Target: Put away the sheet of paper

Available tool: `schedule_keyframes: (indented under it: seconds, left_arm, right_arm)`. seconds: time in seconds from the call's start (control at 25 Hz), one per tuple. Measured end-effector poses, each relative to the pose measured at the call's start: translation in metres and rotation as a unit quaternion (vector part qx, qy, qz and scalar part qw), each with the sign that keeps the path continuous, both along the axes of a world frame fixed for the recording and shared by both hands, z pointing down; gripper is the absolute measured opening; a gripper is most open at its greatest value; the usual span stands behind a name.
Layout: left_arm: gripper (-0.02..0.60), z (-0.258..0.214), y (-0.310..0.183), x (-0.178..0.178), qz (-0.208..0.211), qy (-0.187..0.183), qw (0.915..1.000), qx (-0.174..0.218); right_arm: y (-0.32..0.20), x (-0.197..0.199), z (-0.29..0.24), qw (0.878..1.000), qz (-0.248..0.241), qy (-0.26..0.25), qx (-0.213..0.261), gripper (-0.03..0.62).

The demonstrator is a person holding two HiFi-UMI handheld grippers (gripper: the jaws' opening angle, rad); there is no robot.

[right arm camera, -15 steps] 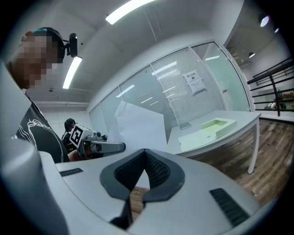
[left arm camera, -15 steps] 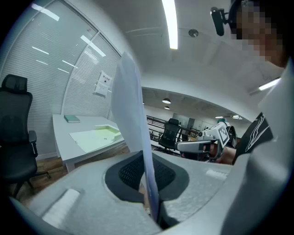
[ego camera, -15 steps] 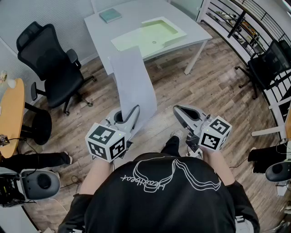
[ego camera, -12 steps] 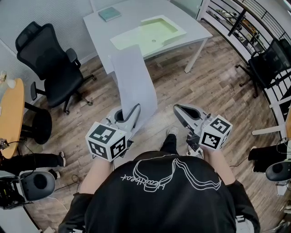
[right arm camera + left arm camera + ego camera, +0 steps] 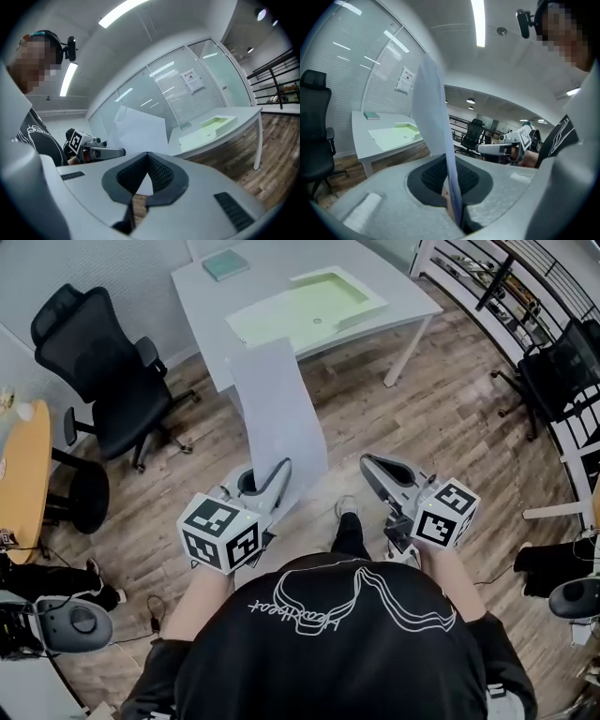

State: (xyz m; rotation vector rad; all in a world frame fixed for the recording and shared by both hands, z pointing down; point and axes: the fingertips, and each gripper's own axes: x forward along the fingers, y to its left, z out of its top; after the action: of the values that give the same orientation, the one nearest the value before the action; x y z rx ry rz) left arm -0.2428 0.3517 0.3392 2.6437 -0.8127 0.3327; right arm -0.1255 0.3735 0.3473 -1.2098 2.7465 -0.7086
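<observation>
Transport is the step: left hand-held gripper (image 5: 282,468) clamps the upright white paper sheet (image 5: 277,413), right hand-held gripper (image 5: 368,464) seemingly closed, empty; next, reach the white bench (image 5: 253,273).

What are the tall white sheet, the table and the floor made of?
Sheet: paper, it seems, matte white; it is thin and bows while pinched upright in the left hand-held gripper.
Table: smooth pale-grey top, probably laminate, on white legs that look like metal.
Floor: wood-look planks with grain and seams; real wood or vinyl, I cannot tell.
</observation>
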Motion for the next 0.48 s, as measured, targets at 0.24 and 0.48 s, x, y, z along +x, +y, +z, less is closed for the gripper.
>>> schedule_keyframes:
  seconds: [0.24,0.48]
  left_arm:
    - [0.009,0.012,-0.018,0.024,0.003,-0.005,0.9999,-0.016]
    - [0.009,0.025,-0.053,0.068,-0.001,-0.015,0.9994,-0.031]
  right_arm:
    - [-0.021,0.027,0.018,1.0,0.005,-0.012,-0.02,0.008]
    - [-0.056,0.072,0.036,0.999,0.001,-0.028,-0.037,0.008]
